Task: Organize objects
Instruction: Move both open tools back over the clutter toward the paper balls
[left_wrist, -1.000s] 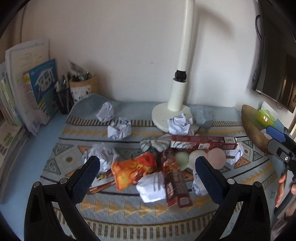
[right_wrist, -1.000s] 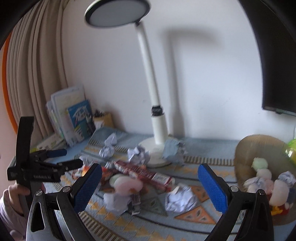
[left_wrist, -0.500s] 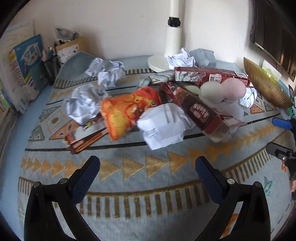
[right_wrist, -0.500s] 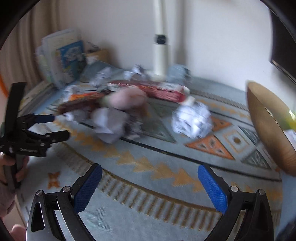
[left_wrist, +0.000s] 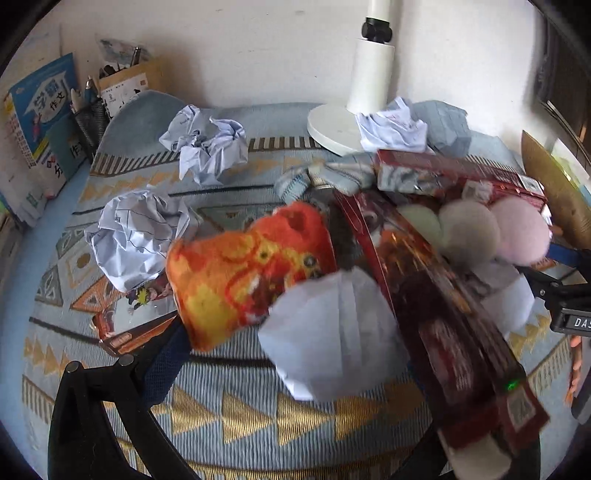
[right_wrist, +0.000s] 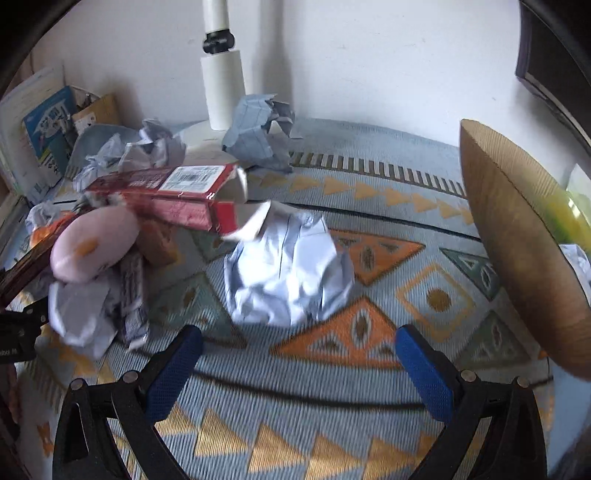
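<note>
A heap lies on a patterned mat (left_wrist: 236, 413): an orange plush (left_wrist: 243, 273), a white crumpled paper (left_wrist: 332, 332), dark red boxes (left_wrist: 454, 332), pastel plush balls (left_wrist: 517, 229) and more paper balls (left_wrist: 136, 240). My left gripper (left_wrist: 295, 373) is open, its fingers spread either side of the white paper; the right finger is hidden behind a red box. My right gripper (right_wrist: 295, 365) is open just in front of a crumpled paper ball (right_wrist: 288, 269). A red box (right_wrist: 166, 199) and a pink plush (right_wrist: 92, 243) lie to its left.
A white lamp base (left_wrist: 340, 125) stands at the back by the wall. Books (left_wrist: 40, 110) and a pen holder (left_wrist: 92, 114) stand at the far left. A woven bowl (right_wrist: 517, 240) rises on the right. The other gripper (left_wrist: 565, 295) shows at the right edge.
Both grippers have dropped low and moved forward. The left has closed in on the white paper and orange plush. The right has closed in on its paper ball. Both stay open.
</note>
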